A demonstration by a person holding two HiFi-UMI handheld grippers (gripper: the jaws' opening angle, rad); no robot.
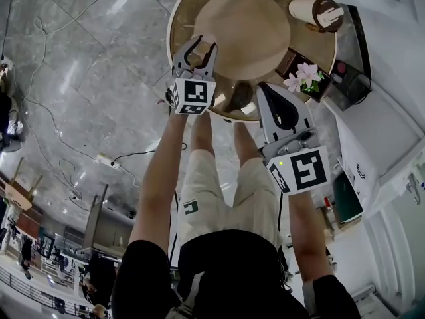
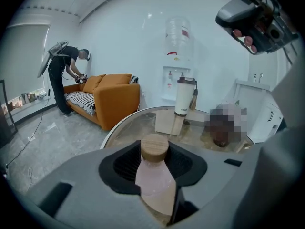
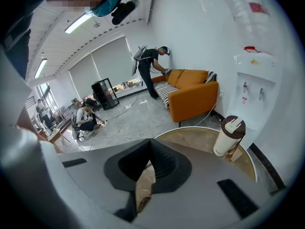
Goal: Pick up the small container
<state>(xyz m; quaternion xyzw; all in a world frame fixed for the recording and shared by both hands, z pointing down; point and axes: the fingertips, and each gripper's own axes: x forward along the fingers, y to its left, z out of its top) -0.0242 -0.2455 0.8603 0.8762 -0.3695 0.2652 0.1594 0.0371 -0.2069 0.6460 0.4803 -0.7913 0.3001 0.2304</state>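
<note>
The left gripper [image 2: 155, 151] pinches the bottle [image 2: 155, 182] by its smooth body under the cap [image 2: 155, 146], probably light and slippery; the right gripper [image 3: 149, 149] is pressed together, empty.

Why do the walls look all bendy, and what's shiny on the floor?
Left gripper view and right gripper view: wide lenses bend the walls and leave dark round corners. Head view: lamp glare streaks the shiny floor. Left gripper view: the small bottle looks sharp.
</note>
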